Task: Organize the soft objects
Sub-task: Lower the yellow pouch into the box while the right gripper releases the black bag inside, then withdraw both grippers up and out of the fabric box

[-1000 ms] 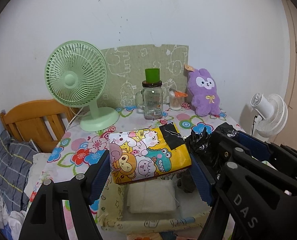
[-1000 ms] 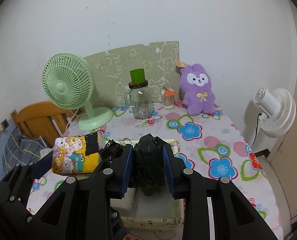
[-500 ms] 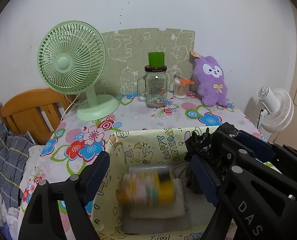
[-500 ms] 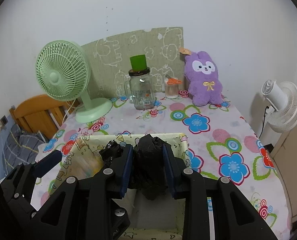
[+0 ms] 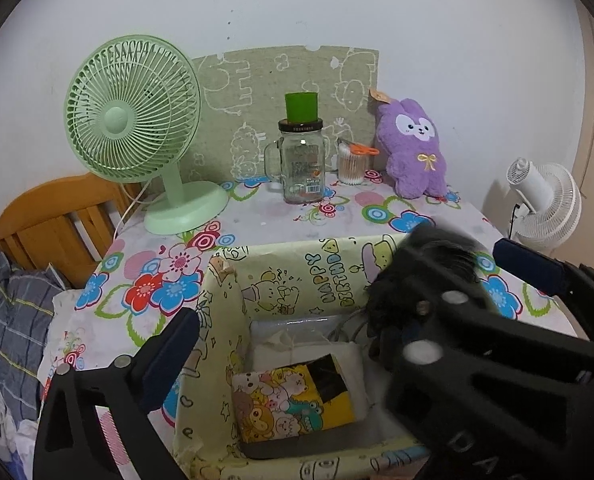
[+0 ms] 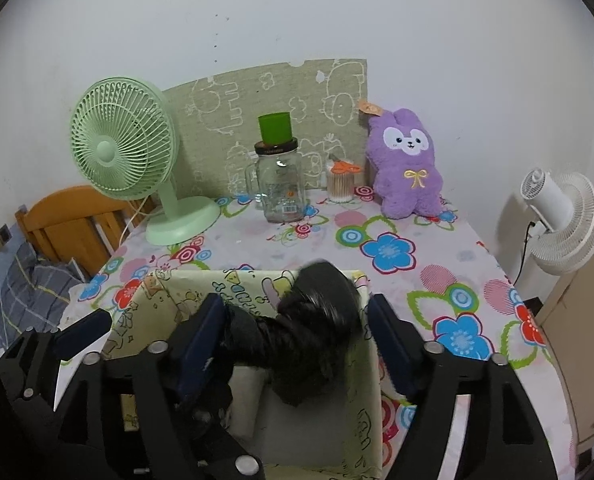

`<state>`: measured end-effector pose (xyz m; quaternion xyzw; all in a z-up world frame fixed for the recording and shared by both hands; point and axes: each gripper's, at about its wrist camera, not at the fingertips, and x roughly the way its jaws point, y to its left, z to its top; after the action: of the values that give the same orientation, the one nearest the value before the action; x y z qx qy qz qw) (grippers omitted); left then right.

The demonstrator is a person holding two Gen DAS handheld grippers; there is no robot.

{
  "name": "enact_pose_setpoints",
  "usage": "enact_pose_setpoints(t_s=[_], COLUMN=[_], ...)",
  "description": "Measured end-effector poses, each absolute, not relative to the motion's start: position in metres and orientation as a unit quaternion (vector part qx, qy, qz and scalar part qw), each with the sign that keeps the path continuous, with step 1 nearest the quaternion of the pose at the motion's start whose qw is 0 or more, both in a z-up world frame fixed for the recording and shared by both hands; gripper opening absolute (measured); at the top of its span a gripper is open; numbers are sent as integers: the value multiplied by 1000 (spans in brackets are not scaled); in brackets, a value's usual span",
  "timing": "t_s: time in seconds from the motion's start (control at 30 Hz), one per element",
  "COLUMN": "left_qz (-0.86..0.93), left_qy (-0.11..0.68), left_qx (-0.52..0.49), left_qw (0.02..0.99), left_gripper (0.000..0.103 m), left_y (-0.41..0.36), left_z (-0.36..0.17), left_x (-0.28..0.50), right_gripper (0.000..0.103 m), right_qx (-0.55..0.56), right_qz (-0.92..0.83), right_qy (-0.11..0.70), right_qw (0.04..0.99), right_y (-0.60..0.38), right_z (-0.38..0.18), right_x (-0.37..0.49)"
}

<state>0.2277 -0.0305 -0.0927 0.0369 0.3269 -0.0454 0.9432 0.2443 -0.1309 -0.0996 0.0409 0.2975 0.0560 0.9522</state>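
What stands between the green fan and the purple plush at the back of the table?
A glass jar with a green cup on its lid, then a small container of cotton swabs. Both views show it.

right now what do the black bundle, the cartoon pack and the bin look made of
Black bundle: looks like thin glossy plastic film, crinkled with shiny highlights; blurred, so unsure.
Cartoon pack: printed soft plastic wrap, smooth with slight sheen, probably.
Bin: seems a fabric or coated-paper box; its printed walls sag and crease.
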Motion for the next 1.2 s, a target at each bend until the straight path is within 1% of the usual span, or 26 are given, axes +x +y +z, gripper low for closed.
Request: enact_pose_setpoints(t_s=[0.03, 0.37, 0.6, 1.2], left_qz=[-45, -43, -45, -36], left_qy=[325, 324, 313, 282], left_qx=[38, 32, 28, 28], left_qw=[944, 945, 948, 958], left_gripper=[103, 103, 103, 103], left_y=[-30, -27, -28, -31], left_z=[-92, -89, -83, -63], left_x=[226, 211, 199, 161], right_gripper=[85, 86, 91, 92], right_qx=[40, 35, 34, 30], right_qz=[59, 69, 63, 61], right_qy=[298, 304, 294, 268], right_qw=[952, 950, 953, 961], right_y=[-130, -124, -124, -128], right_z=[-100, -99, -92, -69], right_x=[243, 231, 217, 179])
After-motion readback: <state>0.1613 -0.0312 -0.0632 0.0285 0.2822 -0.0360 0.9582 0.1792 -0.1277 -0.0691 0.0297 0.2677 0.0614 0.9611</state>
